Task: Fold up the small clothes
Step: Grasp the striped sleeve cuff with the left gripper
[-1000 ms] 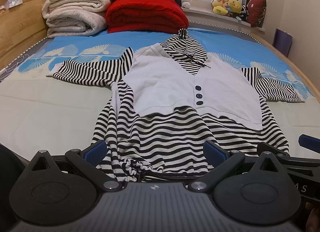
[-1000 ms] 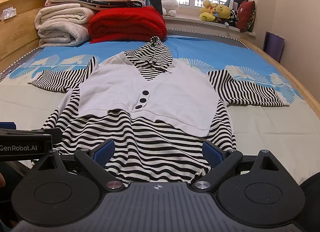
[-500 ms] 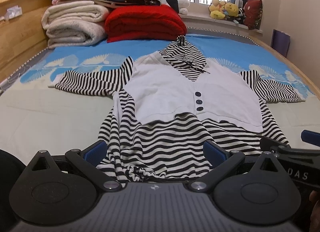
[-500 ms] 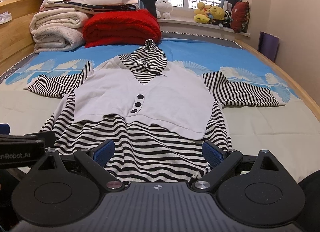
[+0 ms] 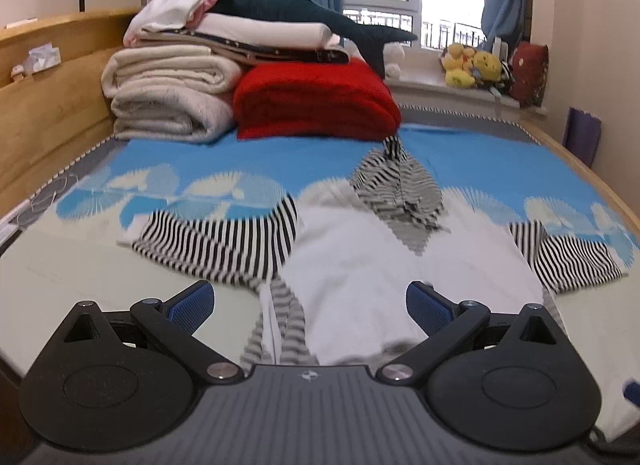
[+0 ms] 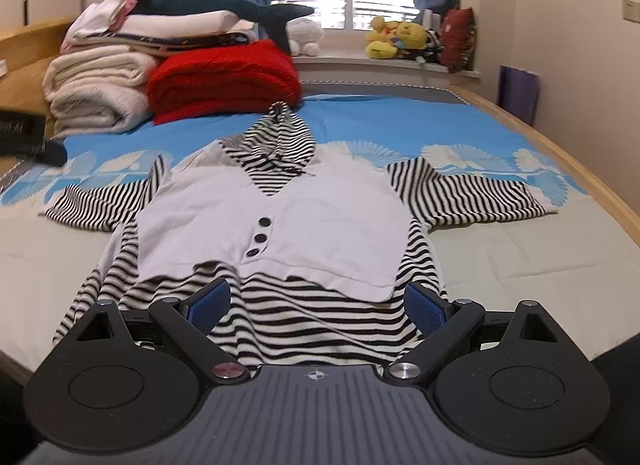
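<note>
A small black-and-white striped hooded top (image 6: 280, 217) with a white vest panel and three dark buttons lies flat on the bed (image 6: 520, 257), sleeves spread and hood pointing away. My right gripper (image 6: 316, 305) is open over the striped hem, with its blue pads (image 6: 210, 301) apart and empty. My left gripper (image 5: 310, 305) is open too, low over the white panel (image 5: 400, 265) near the garment's left side. The left sleeve (image 5: 216, 241) lies just ahead of it. The left gripper's black body (image 6: 28, 137) shows at the left edge of the right wrist view.
Folded cream blankets (image 5: 168, 101) and a red blanket (image 5: 316, 105) are stacked at the bed's far end, with a plush shark (image 5: 304, 17) on top. A wooden bed frame (image 5: 44, 117) runs along the left. Soft toys (image 6: 396, 39) sit on the windowsill. A purple item (image 6: 518, 91) leans at the right wall.
My left gripper has moved forward over the garment, from the hem to the white panel, and its view is blurred. The right gripper has shifted slightly. Both stay open.
</note>
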`<action>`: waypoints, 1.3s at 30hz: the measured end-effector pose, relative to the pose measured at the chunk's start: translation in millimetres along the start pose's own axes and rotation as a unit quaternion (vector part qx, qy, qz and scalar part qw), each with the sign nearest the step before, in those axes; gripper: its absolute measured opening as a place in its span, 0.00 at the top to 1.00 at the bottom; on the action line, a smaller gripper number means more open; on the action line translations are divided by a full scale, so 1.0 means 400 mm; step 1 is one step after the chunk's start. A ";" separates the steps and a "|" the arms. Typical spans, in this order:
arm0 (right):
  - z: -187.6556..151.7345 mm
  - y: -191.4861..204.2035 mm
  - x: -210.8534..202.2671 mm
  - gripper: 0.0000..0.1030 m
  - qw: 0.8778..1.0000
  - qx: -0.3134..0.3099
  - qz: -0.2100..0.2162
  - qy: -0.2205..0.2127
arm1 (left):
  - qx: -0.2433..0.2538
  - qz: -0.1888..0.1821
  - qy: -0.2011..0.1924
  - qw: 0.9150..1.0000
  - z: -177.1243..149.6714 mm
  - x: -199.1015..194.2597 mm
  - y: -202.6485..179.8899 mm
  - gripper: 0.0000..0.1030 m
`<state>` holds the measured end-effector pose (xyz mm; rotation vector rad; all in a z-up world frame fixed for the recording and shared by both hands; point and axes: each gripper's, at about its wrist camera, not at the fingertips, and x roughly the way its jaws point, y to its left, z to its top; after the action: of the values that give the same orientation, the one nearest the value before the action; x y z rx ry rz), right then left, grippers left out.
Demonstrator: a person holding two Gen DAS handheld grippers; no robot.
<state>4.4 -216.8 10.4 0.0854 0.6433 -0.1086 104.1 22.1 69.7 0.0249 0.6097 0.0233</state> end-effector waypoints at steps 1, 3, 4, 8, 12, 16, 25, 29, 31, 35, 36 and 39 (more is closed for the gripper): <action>0.002 -0.002 0.001 0.09 1.000 0.005 -0.004 -0.002 | -0.004 -0.001 -0.001 1.000 0.018 0.019 0.004 0.01; 0.007 -0.001 0.005 0.10 1.000 0.009 -0.012 -0.008 | -0.011 -0.002 -0.004 1.000 0.060 0.069 0.017 0.01; 0.008 -0.001 0.005 0.12 1.000 0.006 -0.015 -0.012 | -0.011 -0.003 -0.008 1.000 0.080 0.095 0.022 0.01; 0.009 -0.007 -0.008 0.13 0.999 -0.012 -0.020 -0.039 | -0.021 0.014 -0.024 0.999 0.170 0.251 0.079 0.01; 0.012 -0.025 -0.007 0.13 0.998 -0.016 -0.034 -0.044 | -0.060 0.071 -0.012 0.996 0.222 0.476 0.212 0.21; 0.032 -0.035 0.013 0.19 0.999 -0.008 -0.030 -0.020 | -0.132 0.121 0.045 0.983 0.168 0.666 0.389 0.35; 0.249 0.014 0.143 0.28 0.999 -0.012 0.024 -0.026 | -0.274 0.167 0.106 0.941 0.096 0.864 0.693 0.35; 0.359 0.049 0.254 0.28 0.998 -0.023 0.038 -0.040 | -0.295 0.162 0.127 0.933 0.049 0.909 0.738 0.35; 0.403 0.065 0.317 0.28 0.998 -0.031 0.042 -0.031 | -0.292 0.166 0.128 0.933 0.040 0.916 0.731 0.35; 0.484 0.082 0.435 0.27 0.998 -0.062 0.031 -0.013 | -0.252 0.147 0.129 0.948 0.056 0.929 0.685 0.82; 0.494 0.075 0.459 0.27 0.998 -0.058 0.031 -0.014 | -0.243 0.144 0.130 0.950 0.058 0.931 0.675 0.95; 0.499 0.027 0.515 0.26 0.999 -0.026 0.018 -0.016 | -0.225 0.159 0.119 0.954 0.083 0.913 0.642 0.96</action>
<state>288.1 -243.9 45.8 0.0452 0.6125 -0.0573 418.8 288.8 -104.5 -0.3259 0.8256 0.4833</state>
